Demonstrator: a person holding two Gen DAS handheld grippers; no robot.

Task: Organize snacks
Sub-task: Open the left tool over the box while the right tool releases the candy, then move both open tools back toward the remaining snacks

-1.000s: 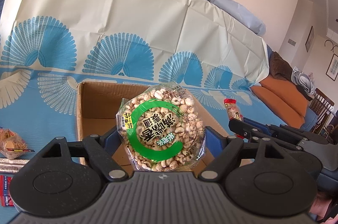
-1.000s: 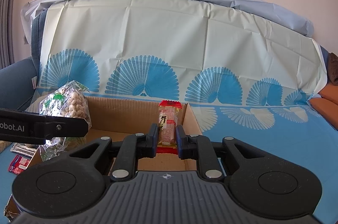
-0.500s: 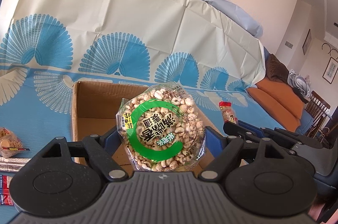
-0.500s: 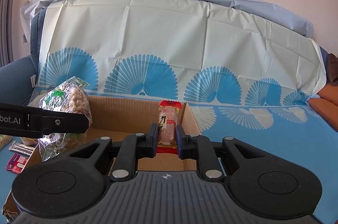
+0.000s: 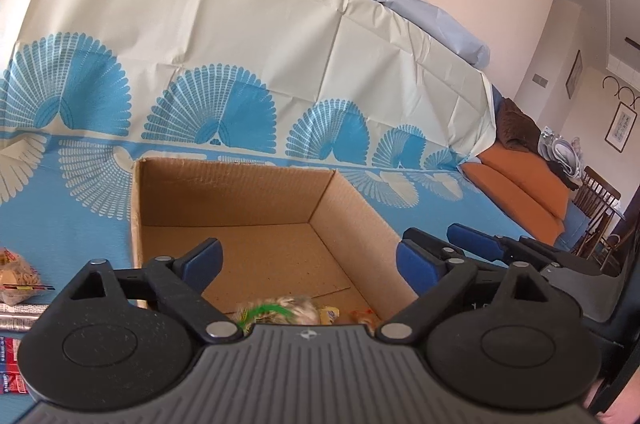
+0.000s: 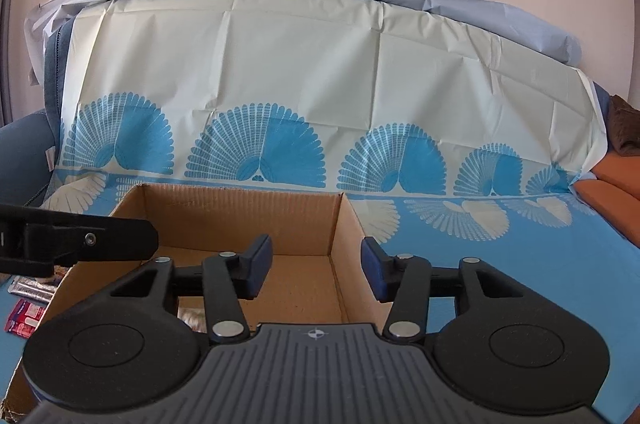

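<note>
My left gripper [image 5: 310, 266] hangs over the open brown cardboard box [image 5: 256, 191] in the middle of the left wrist frame; its blue-padded jaws have just been opening and now stand wide with nothing between them. The clear bag of puffed-grain snacks with a green ring label [image 5: 276, 310] lies on the box floor at the lower centre of that frame, blurred and half hidden behind the gripper body, with a small orange-red wrapped snack [image 5: 362, 316] just beside it on the right.

My right gripper [image 6: 316, 270] also has jaws that have just been opening; they stand released and empty over the box's right wall [image 6: 340, 256] in the centre of the right wrist frame. The box sits on a blue and cream cloth with fan patterns [image 6: 520, 264]. At the lower left of the left wrist frame, more packets lie on the cloth outside the box: a pale cracker bag [image 5: 18, 274] and a silvery wrapper [image 5: 20, 316].
</note>
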